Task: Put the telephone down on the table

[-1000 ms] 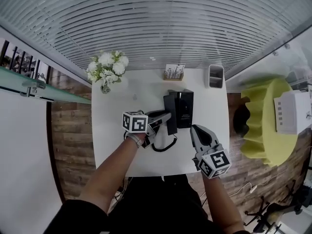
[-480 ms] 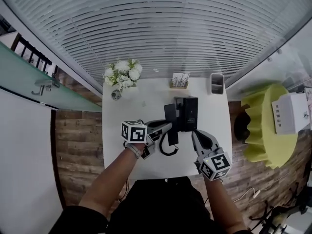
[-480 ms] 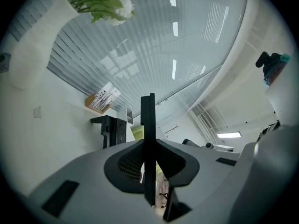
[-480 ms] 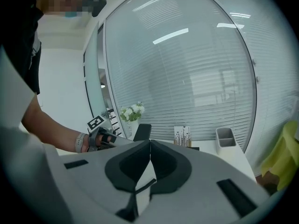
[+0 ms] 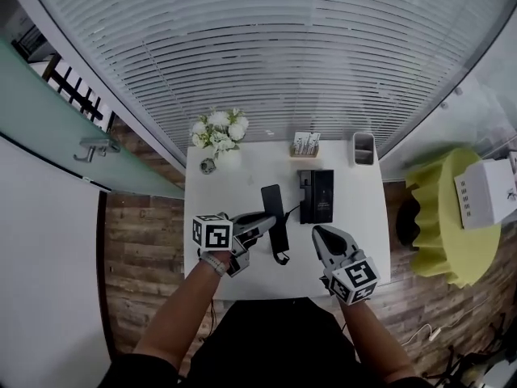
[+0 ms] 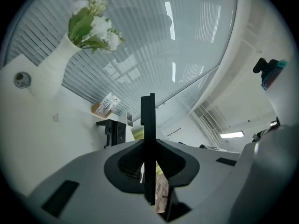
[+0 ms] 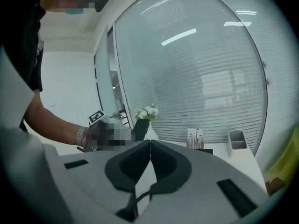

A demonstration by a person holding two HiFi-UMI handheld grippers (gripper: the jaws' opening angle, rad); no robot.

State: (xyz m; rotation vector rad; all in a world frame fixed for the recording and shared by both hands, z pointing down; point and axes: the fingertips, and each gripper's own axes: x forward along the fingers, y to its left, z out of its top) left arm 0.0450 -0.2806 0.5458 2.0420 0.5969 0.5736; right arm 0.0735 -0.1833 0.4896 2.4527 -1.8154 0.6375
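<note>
The black telephone base [image 5: 316,196] stands on the white table [image 5: 234,186]. My left gripper [image 5: 263,220] is shut on the black handset [image 5: 273,207] and holds it to the left of the base, lifted off it. Its curly cord [image 5: 281,255] hangs down toward the table's near edge. In the left gripper view the handset [image 6: 148,113] shows edge-on as a thin upright bar pinched between the jaws of the left gripper [image 6: 148,146]. My right gripper [image 5: 320,234] hovers near the front right of the table, shut, with nothing in it; in its own view the right gripper [image 7: 150,144] has its jaws touching.
A vase of white flowers [image 5: 218,130] stands at the table's far left, a card holder [image 5: 305,144] at the far middle and a grey pen holder [image 5: 363,147] at the far right. A yellow chair [image 5: 443,221] bearing a white box [image 5: 485,194] stands right of the table. Blinds run behind.
The left gripper has carried the handset up and to the left, away from the base, with the cord trailing. The right gripper has risen a little. The table looks smaller and farther.
</note>
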